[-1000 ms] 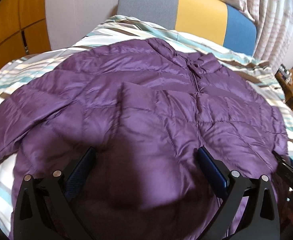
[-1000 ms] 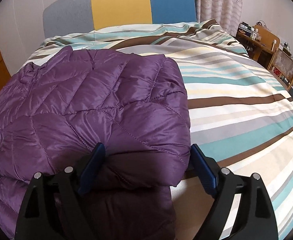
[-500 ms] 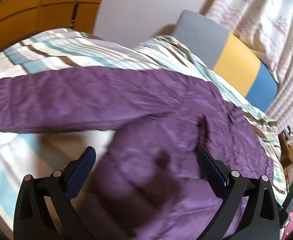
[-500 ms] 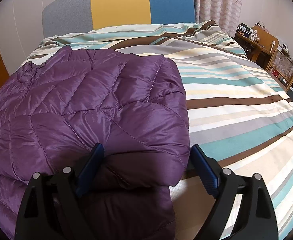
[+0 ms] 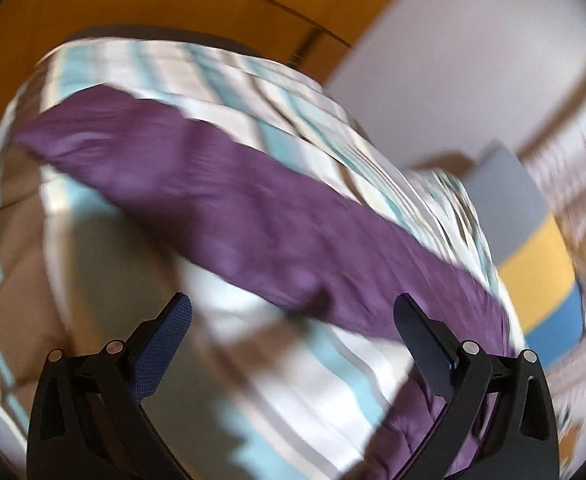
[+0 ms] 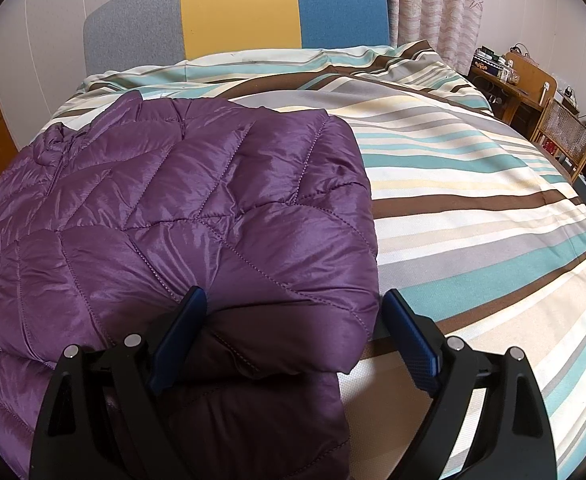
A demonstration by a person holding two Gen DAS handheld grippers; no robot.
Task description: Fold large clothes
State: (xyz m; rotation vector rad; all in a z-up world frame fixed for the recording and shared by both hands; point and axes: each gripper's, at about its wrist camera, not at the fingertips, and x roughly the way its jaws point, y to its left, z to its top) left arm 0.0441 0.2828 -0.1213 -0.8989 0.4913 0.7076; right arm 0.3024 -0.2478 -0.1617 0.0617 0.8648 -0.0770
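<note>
A purple quilted puffer jacket point(image 6: 181, 216) lies on the striped bed, its right side folded over the body. My right gripper point(image 6: 293, 320) hovers open over the folded corner at the jacket's near right edge, and the pads do not press it. In the blurred, tilted left wrist view the jacket's long purple sleeve point(image 5: 229, 208) stretches out flat across the bedding. My left gripper point(image 5: 293, 312) is open just short of the sleeve, with only bedding between its fingers.
The striped duvet point(image 6: 473, 200) covers the whole bed. A grey, yellow and blue headboard point(image 6: 237, 12) stands at the far end. Wooden furniture and a chair point(image 6: 561, 136) stand at the right. An orange wooden wardrobe point(image 5: 173, 4) lines the left side.
My left gripper swung left off the jacket's body and rolled, so it now faces the spread sleeve. The right gripper kept still over the folded corner.
</note>
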